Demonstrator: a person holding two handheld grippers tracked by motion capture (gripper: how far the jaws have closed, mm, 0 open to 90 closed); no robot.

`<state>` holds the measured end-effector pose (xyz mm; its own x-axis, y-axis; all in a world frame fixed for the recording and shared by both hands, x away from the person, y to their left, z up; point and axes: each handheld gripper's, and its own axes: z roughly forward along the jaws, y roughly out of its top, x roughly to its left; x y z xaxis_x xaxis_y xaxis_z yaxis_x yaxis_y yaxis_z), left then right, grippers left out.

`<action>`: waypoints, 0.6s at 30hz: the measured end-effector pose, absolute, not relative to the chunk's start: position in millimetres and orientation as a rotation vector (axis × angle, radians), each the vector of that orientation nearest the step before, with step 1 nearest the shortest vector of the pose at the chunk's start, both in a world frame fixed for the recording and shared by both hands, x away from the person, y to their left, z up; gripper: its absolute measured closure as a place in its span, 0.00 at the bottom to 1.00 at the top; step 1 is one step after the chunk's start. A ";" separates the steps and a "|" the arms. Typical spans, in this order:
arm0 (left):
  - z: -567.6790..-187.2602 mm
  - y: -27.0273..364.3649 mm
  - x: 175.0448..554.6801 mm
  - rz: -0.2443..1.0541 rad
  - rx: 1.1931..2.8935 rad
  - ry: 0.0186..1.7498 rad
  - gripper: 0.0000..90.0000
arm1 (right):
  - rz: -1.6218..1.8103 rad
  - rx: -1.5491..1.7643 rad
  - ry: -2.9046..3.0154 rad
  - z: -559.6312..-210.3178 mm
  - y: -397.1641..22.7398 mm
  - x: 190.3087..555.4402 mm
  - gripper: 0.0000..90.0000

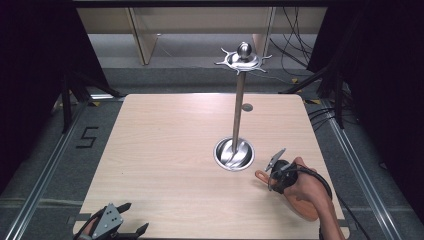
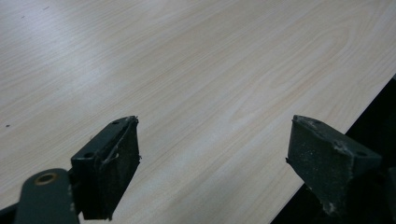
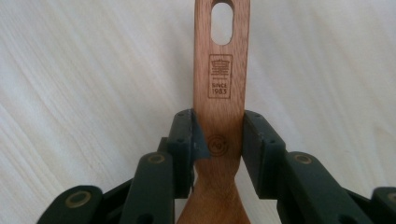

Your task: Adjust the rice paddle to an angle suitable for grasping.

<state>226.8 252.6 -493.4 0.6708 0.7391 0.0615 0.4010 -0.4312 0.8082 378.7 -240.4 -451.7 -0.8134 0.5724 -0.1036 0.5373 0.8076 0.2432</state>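
My right gripper (image 3: 218, 140) pinches the wooden spatula (image 3: 221, 88) near the table's (image 1: 165, 150) right front edge; I should keep it square for the stand's (image 1: 239, 105) hooks. My left gripper (image 2: 212, 158) hovers spread.

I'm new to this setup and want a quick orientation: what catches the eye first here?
A tall steel stand rises from a round dish-like base right of the table's centre, topped by a ball and hooked ring. At the near right, the right tool clamps a wooden utensil handle with a hanging slot. The left tool hangs open over the near-left edge.
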 end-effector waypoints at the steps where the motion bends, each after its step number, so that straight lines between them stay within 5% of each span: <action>1: -493.5 252.6 226.9 0.528 2.069 0.877 0.18 | 0.318 0.866 2.805 -449.2 -243.0 378.9 0.74; 18: -493.4 252.6 226.7 0.528 2.068 0.877 0.18 | 0.707 1.029 2.624 -416.7 -282.3 372.4 0.74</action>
<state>226.7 252.6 -493.4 0.6707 0.7392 0.0613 0.4001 -0.4302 0.8092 372.4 -282.3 -416.7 -0.7253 0.6872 -0.0409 0.5736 0.6361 0.5160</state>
